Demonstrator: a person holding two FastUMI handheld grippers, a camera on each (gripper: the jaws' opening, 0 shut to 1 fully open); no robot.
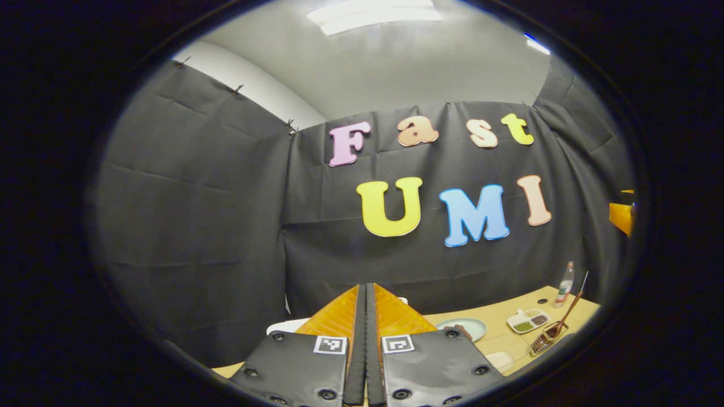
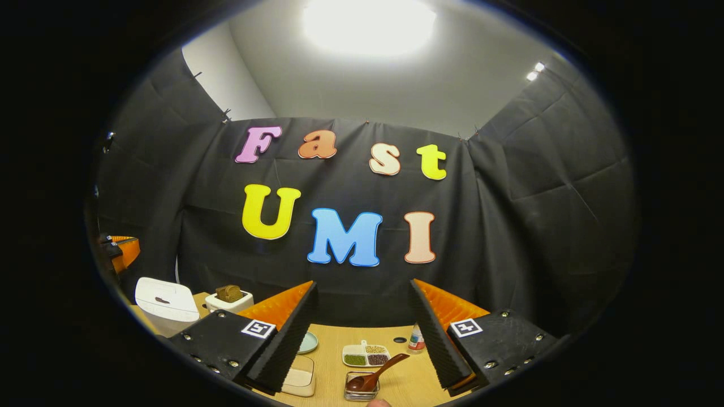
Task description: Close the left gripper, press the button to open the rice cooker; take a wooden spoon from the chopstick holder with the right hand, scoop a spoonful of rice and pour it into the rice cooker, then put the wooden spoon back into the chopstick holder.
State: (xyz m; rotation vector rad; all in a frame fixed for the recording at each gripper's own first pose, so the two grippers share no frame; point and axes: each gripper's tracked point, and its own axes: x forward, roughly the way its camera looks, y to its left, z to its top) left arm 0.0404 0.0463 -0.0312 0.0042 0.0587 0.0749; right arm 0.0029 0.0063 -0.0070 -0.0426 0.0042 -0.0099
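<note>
My left gripper [image 1: 365, 294] is together, the right gripper [image 2: 362, 316] apart. I should press the rice cooker [image 2: 165, 304] button squarely and firmly.

The left gripper [image 1: 365, 316] has black plates with screws and square coded markers. The right gripper [image 2: 362, 333] has matching plates, a marker at 7 and 5 o'clock.

**Materials and surfaces**

The desk [image 2: 407, 384] looks like pale matt wood with fine grain. The wooden spoon [image 2: 376, 370] is dark and glossy, and it stands in a wire metal chopstick holder [image 2: 362, 390]. The rice cooker [image 2: 164, 305] is smooth white plastic. The booth wall [image 2: 537, 226] is matt, creased cloth.
</note>
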